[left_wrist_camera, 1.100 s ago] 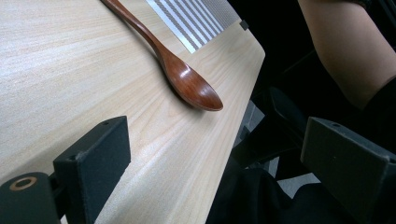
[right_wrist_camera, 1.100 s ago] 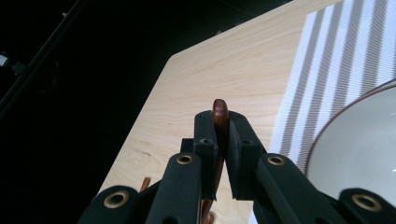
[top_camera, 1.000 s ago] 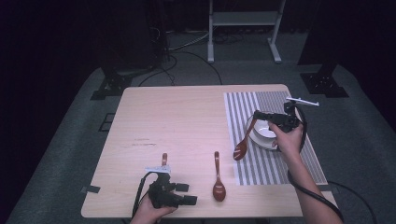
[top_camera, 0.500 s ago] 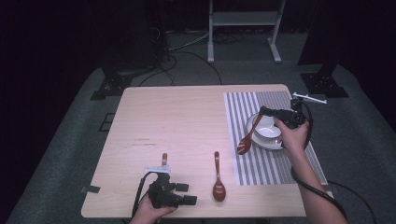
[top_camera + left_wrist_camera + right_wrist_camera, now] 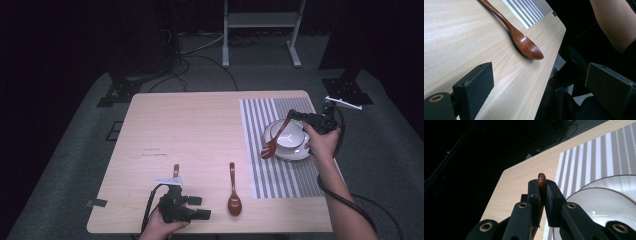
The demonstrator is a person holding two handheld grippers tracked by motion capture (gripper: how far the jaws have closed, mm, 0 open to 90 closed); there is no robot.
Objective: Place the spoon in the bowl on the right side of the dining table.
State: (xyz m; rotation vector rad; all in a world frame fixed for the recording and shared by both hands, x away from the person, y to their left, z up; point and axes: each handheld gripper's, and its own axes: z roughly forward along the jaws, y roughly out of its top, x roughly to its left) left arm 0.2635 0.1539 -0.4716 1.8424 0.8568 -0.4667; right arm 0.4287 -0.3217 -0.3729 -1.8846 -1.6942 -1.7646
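Right gripper: jaws clamped on the handle of a brown spoon, slanting over the white bowl near the desk's right edge.
Left gripper: jaws wide, nothing between them, at the near edge.
Second spoon: flat on the desk, just beside it.

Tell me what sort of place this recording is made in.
Probably a lab or studio set up for table-setting trials, not a home: a bare wooden table on grey carpet, dark surroundings, loose cables and a metal stand behind, with a striped placemat, bowl and wooden spoons.
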